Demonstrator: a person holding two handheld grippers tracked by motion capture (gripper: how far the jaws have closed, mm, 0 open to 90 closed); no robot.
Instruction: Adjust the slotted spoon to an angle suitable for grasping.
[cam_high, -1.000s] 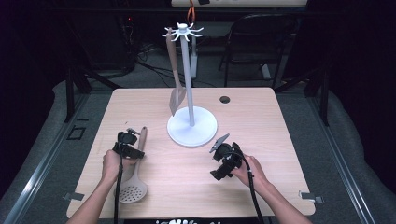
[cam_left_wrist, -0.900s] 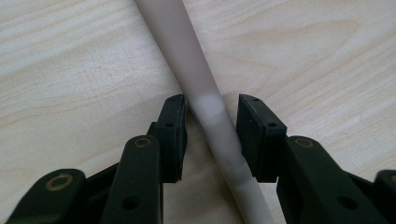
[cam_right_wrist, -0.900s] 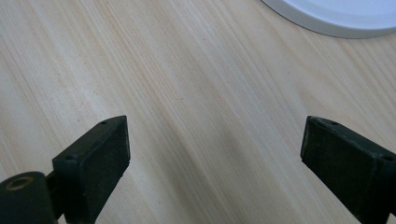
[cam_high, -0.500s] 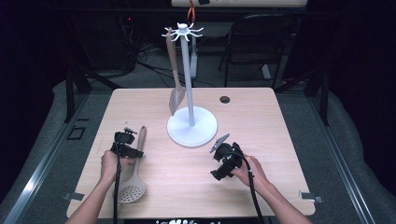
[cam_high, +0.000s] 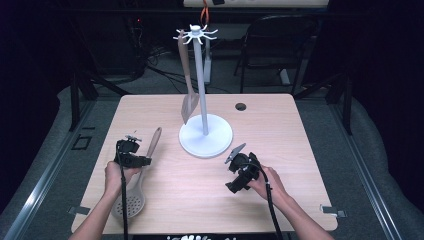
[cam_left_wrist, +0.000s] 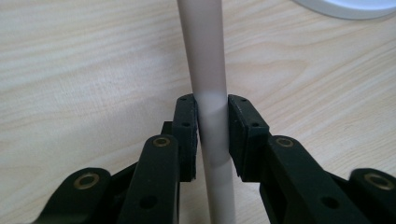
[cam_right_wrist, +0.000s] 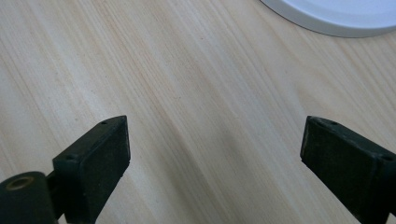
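A beige slotted spoon (cam_high: 129, 202) lies on the table's left side, its handle (cam_high: 152, 141) pointing toward the stand. My left gripper (cam_high: 142, 161) crosses that handle. In the left gripper view the handle (cam_left_wrist: 203, 56) runs up between the pads (cam_left_wrist: 187, 135), which press on both its sides; the jaws of my left gripper (cam_left_wrist: 212, 100) have just been closing on it. My right gripper (cam_high: 235, 153) rests low on the table right of centre. It stands open (cam_right_wrist: 215, 140) over bare wood. A beige spatula (cam_high: 188, 95) hangs from the white stand (cam_high: 201, 75).
The stand's round white base (cam_high: 206, 136) sits mid-table between the two grippers, and its edge shows in both gripper views (cam_left_wrist: 345, 7) (cam_right_wrist: 336, 16). A black grommet hole (cam_high: 241, 106) is near the far edge. A chair (cam_high: 270, 45) stands behind the table.
My left hand has shifted slightly at the spoon handle. The spoon, the stand and my right gripper have stayed where they were.
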